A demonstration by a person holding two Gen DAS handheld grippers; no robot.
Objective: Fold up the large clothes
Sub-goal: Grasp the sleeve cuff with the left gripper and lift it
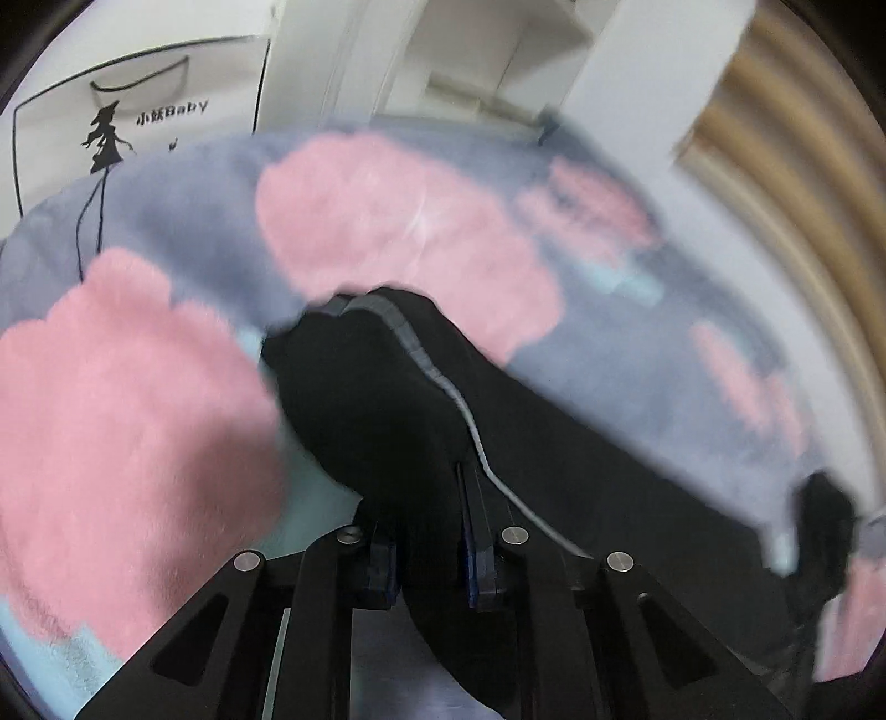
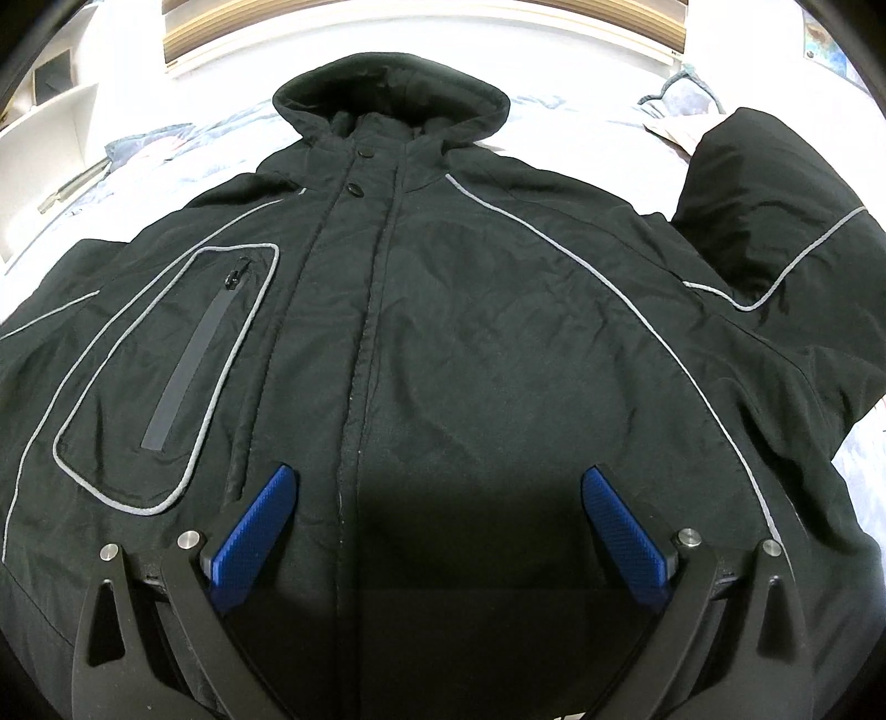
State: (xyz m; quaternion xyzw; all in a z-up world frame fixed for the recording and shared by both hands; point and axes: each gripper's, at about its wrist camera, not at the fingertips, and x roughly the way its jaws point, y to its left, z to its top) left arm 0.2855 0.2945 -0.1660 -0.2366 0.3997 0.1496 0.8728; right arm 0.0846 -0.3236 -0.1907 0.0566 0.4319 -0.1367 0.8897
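We have a large black hooded jacket with grey reflective piping (image 2: 443, 310) lying face up and flat on a bed, over a fleece blanket patterned in pink and grey-blue (image 1: 138, 399). In the right wrist view the jacket's long axis runs from 6 o'clock at the hem to 12 o'clock, where the hood (image 2: 387, 88) points toward the beige slatted headboard (image 2: 421, 14).

Our right gripper (image 2: 440, 531) hangs low over the lower front, its blue-padded jaws spread wide and holding nothing, straddling the centre placket. The zipped chest pocket outlined in grey (image 2: 166, 376) sits at about 9 o'clock from those jaws; one black sleeve (image 2: 775, 221) is doubled up at about 2 o'clock.

Our left gripper (image 1: 429, 554) has its jaws drawn narrow on a bunch of black fabric with a grey stripe, which we take for the jacket's other sleeve (image 1: 387, 387); it reaches ahead toward 12 o'clock over the blanket. That view is blurred.

We judge the left hand the one placed to carry its sleeve in across the long axis, while the right sits ready on the body.
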